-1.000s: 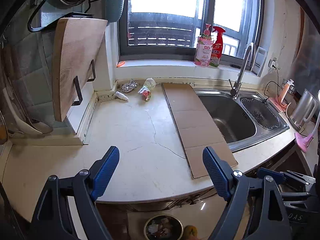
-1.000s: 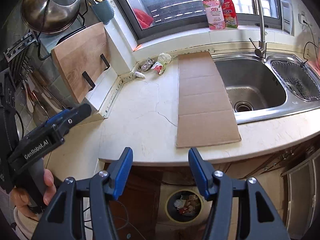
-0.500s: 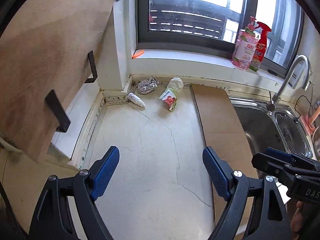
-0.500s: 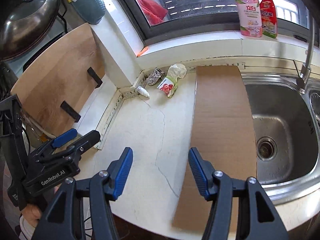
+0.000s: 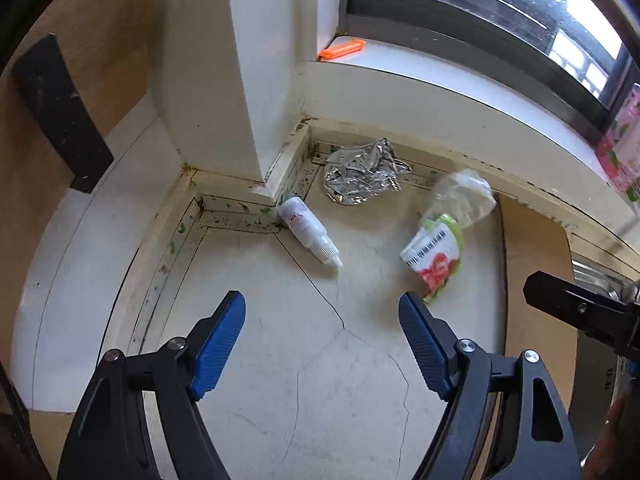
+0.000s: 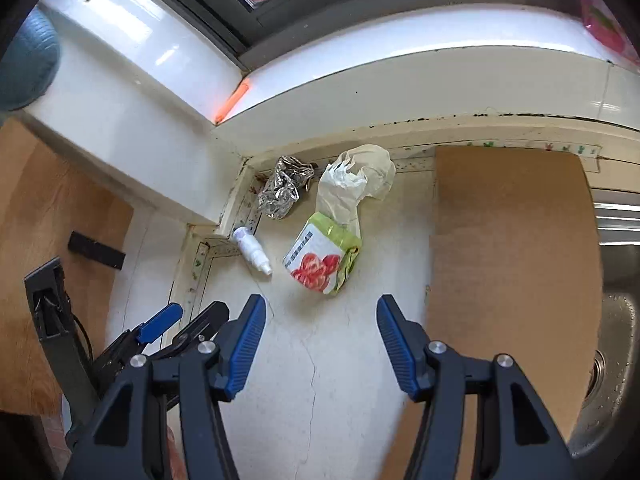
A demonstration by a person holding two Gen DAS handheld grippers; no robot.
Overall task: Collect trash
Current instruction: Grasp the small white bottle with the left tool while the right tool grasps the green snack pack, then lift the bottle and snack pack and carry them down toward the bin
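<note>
Three pieces of trash lie in the back corner of the cracked white counter. A small white dropper bottle (image 5: pixel 309 230) (image 6: pixel 252 251) lies on its side by the wall's corner. Behind it sits a crumpled foil wad (image 5: pixel 363 172) (image 6: pixel 285 186). To the right lies a green and white wrapper with red flowers (image 5: pixel 438 257) (image 6: pixel 323 259), a pale crumpled bag at its top. My left gripper (image 5: pixel 322 347) hovers short of the bottle, its jaws closing with nothing between them. My right gripper (image 6: pixel 321 343) stands open just short of the wrapper, empty.
A flat cardboard sheet (image 6: pixel 512 264) (image 5: pixel 534 280) covers the counter right of the trash, with the steel sink (image 6: pixel 616 344) beyond it. A wooden cutting board (image 5: pixel 72 92) hangs at the left. An orange item (image 5: pixel 343 48) lies on the windowsill.
Both grippers have moved forward and down toward the back corner, so the trash looks much larger. The left jaws have narrowed a little. The right jaws keep the same gap.
</note>
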